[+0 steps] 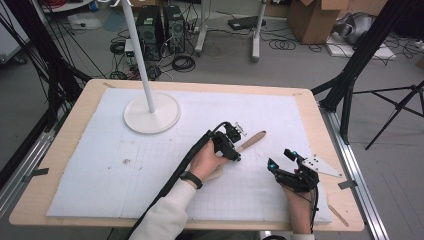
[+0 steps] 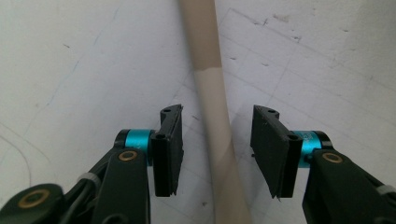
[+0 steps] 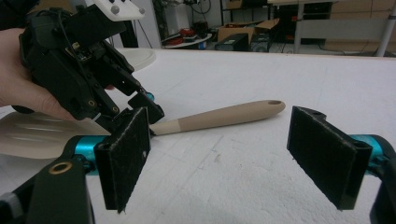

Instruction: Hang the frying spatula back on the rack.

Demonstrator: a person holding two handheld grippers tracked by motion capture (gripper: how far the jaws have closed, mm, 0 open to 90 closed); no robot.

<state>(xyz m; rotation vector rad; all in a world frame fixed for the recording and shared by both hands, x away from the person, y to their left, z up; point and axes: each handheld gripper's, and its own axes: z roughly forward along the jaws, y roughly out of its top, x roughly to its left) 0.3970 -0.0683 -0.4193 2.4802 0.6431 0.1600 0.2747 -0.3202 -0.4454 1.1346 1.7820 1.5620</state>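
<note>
A spatula lies flat on the white mat, its beige handle (image 1: 253,138) pointing up and right. Its pale blade (image 3: 37,135) lies under the hand that holds my left gripper. My left gripper (image 1: 234,145) points down over the handle. In the left gripper view the handle (image 2: 205,56) runs between the two pads, with a gap on each side, so the left gripper (image 2: 216,149) is open around it. To the right, low on the mat, my right gripper (image 1: 281,159) is wide open with nothing between its pads (image 3: 126,154). It faces the handle (image 3: 224,114).
A white round stand base (image 1: 151,114) with an upright pole sits at the back left of the mat (image 1: 100,170). The wooden table edge (image 1: 75,115) frames the mat. Beyond the table are tripod legs, cables and boxes on the floor.
</note>
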